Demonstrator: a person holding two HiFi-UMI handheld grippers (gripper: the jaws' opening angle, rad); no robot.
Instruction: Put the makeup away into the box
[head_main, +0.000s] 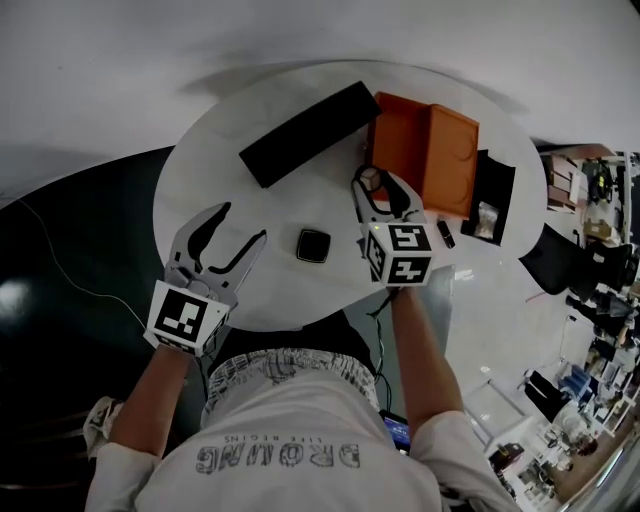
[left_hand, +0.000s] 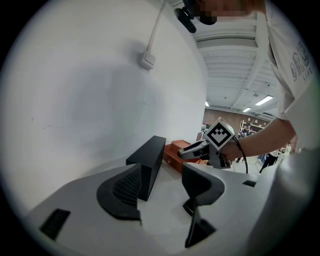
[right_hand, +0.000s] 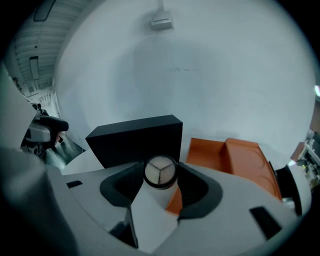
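Makeup jar (right_hand: 160, 172) | gripped by right tool (head_main: 378, 186) | left tool (left_hand: 162, 187) wide, empty

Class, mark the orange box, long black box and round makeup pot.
orange box (head_main: 400, 140): head view, left panel.
long black box (head_main: 310, 133): head view, top face.
round makeup pot (right_hand: 160, 172): right gripper view, pale lid.

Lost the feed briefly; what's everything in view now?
Round white table: one, under everything.
Long black rectangular box: one, black, table's far side.
Open orange box: one, orange, right of the long box.
Flat black case: one, black, table's right edge.
Small square black compact: one, black, table's middle.
Small black tube: one, black, left of the flat case.
Round black-rimmed makeup pot: one, pale face, held by the orange box.
Left gripper: one, white and black, open, empty.
Right gripper: one, white and black, shut on the pot.
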